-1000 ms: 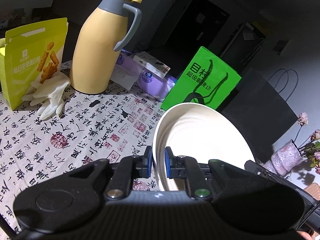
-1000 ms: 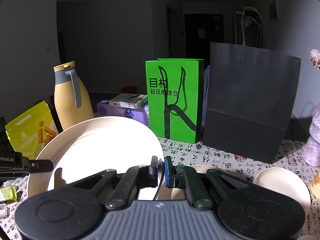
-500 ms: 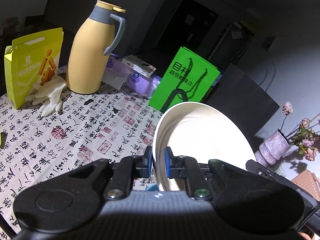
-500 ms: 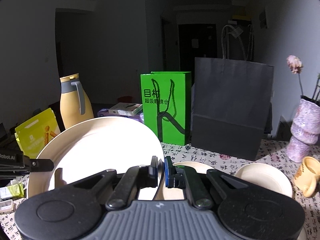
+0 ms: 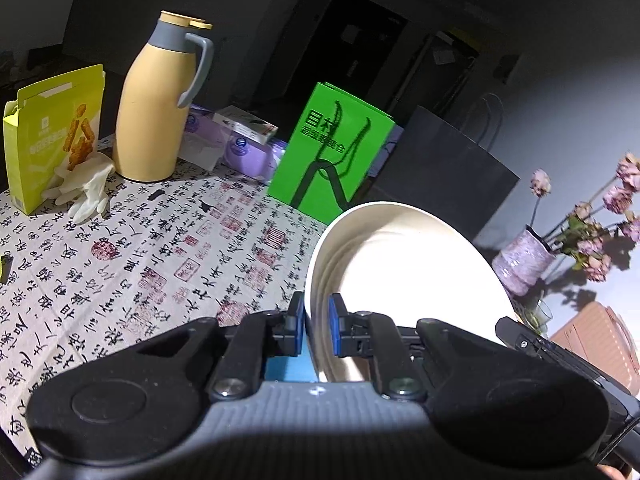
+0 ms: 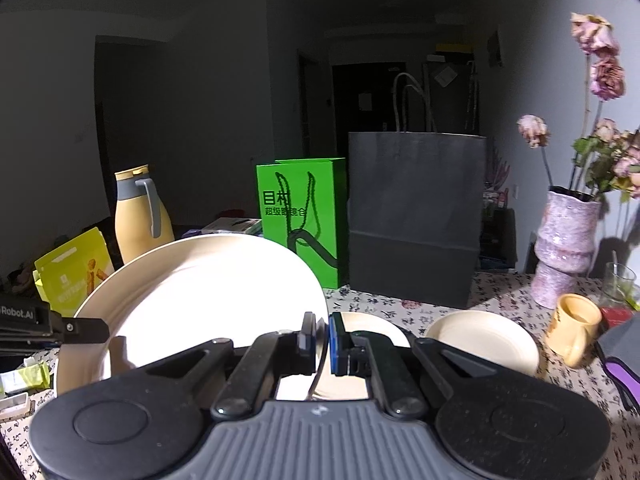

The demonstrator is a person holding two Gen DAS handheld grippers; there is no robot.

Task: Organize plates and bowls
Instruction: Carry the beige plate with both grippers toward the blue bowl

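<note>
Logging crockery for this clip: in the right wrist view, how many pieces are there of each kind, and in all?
Large round cream plate, held up: 1
Smaller round cream dishes, lying flat: 2
Yellow ceramic mug: 1
Total: 4

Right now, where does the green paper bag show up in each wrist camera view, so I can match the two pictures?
Left wrist view: green paper bag stands centre, just above the held plate's rim.
Right wrist view: green paper bag stands centre, left of the black paper bag, behind the plate.
Shared landmark: the yellow thermos jug, left of the bag in both.
</note>
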